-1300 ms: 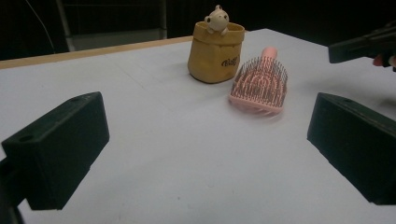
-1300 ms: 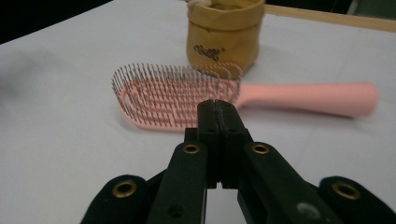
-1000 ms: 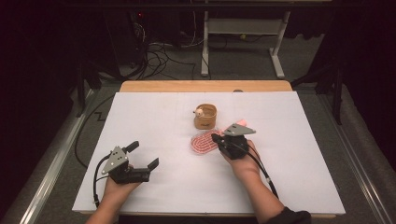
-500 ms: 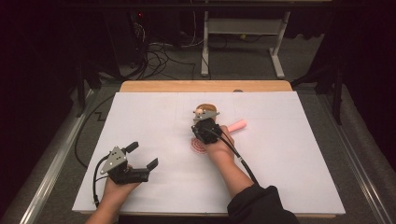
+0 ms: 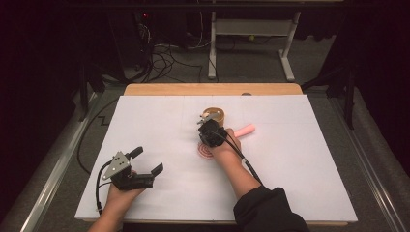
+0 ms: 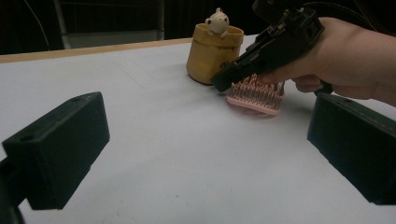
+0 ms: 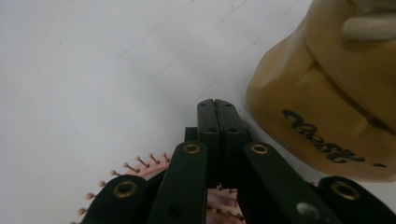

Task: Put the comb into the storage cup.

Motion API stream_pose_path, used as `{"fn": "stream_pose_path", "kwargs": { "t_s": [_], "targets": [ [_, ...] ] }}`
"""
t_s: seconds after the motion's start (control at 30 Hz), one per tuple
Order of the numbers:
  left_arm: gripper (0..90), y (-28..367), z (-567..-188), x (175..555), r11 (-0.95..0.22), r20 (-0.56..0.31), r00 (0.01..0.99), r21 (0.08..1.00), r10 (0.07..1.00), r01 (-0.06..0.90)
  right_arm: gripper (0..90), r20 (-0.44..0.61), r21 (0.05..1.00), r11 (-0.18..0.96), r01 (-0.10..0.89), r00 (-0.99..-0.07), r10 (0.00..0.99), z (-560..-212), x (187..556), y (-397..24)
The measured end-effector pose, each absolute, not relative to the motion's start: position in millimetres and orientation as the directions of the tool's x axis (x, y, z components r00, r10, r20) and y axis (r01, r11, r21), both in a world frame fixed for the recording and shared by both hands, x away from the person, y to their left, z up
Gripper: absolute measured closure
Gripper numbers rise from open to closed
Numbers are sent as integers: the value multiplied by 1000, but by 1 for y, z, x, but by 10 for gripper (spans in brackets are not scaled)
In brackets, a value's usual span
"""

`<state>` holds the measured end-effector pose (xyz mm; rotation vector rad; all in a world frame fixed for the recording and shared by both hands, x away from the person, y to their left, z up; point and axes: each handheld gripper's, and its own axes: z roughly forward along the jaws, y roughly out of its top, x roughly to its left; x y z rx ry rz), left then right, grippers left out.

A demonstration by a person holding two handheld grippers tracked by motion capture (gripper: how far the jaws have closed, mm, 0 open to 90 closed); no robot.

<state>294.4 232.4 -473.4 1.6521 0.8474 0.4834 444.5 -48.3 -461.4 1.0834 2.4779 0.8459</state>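
- Right now the right gripper [image 7: 216, 105] has its jaws pressed flat together with nothing between them; in its own view the tips rest just above the table [image 5: 145, 121], beside the foot of the yellow cup [image 7: 327, 107].
- Under that gripper lies the pink hairbrush [image 6: 256, 93], bristles up, its round head on the white table just in front of the cup; in the high view its handle [image 5: 244, 130] sticks out to the right, past the hand.
- Judging by this, the step in hand is the approach to the brush: the right gripper [image 5: 209, 126] hovers over the head, nothing gripped yet.
- Likely next: the jaws must spread, then come down on a part they can pinch, the handle being the safer bet than the bristled head.
- One risk is the closeness of the cup, with a small pale figure [image 6: 217, 21] perched on its rim; a careless swing could nudge it.
- Over at the near left, the left gripper [image 5: 147, 166] hangs idle, jaws spread wide and empty, well apart from the brush.
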Motion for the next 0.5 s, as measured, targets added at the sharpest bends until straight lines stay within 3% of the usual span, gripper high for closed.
{"fn": "stream_pose_path", "kwargs": {
  "t_s": [0.5],
  "targets": [
    [0,232,-472,293,-74,-125,654,961,746,267,900,-11,557,584,590,-698,716,-456,437,-59]
  ]
}}
